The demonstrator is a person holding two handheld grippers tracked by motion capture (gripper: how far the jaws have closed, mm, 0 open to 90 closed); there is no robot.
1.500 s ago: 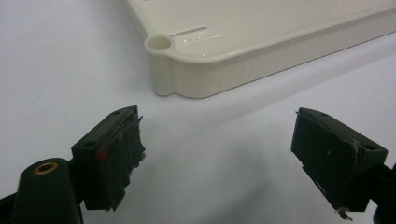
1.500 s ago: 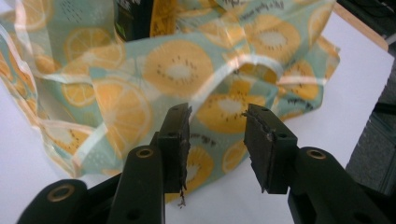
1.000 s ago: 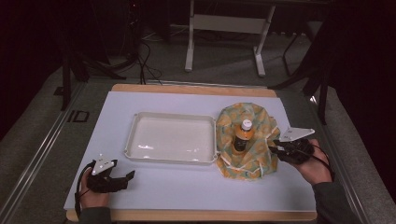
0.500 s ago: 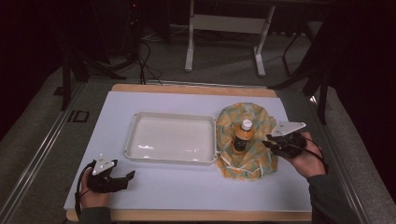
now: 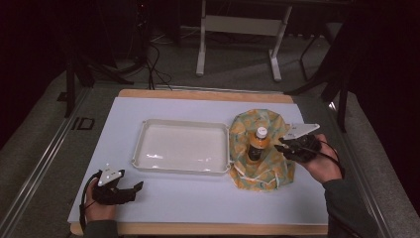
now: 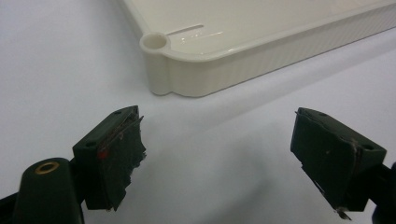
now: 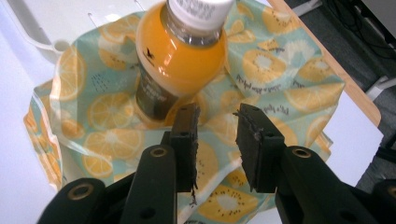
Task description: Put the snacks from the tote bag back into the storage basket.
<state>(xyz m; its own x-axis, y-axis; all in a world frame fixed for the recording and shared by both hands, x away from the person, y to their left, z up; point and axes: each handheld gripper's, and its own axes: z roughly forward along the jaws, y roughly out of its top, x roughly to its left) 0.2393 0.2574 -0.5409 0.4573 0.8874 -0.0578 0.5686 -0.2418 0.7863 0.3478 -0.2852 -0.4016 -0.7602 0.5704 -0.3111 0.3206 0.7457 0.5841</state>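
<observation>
A small bottle [image 5: 257, 145] of orange drink with a white cap and dark label stands upright, right of centre in the high view. It sits on a crumpled cloth [image 5: 270, 169] printed with orange and kiwi slices on pale blue-green. Just left of the cloth lies 1 shallow cream rectangular tray [image 5: 139, 147], its near corner at the upper centre of the left gripper view.

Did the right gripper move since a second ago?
Yes. The right gripper slid left, closer to the bottle, which stayed standing on the fruit-print cloth beside the tray.
</observation>
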